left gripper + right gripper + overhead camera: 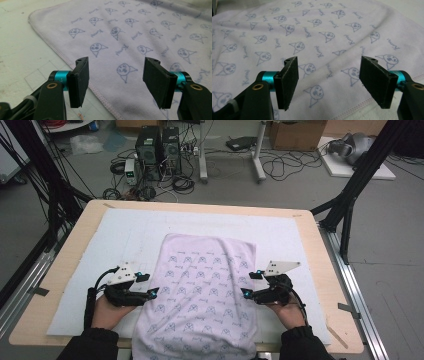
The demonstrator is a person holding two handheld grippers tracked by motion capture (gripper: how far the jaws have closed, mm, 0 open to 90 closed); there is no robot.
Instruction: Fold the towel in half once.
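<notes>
While print writing blurs, towel (200, 290) lies between open tools.

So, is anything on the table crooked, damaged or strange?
Nothing is damaged or spilled. The towel lies flat but slightly askew on the white mat, and its near end hangs over the table edge.

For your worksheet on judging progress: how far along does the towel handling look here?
Done: the towel lies spread on the white mat, near end hanging over the table edge. In hand: the left gripper and right gripper, both open, sit at its side hems. Left: gripping; no fold shows.
</notes>
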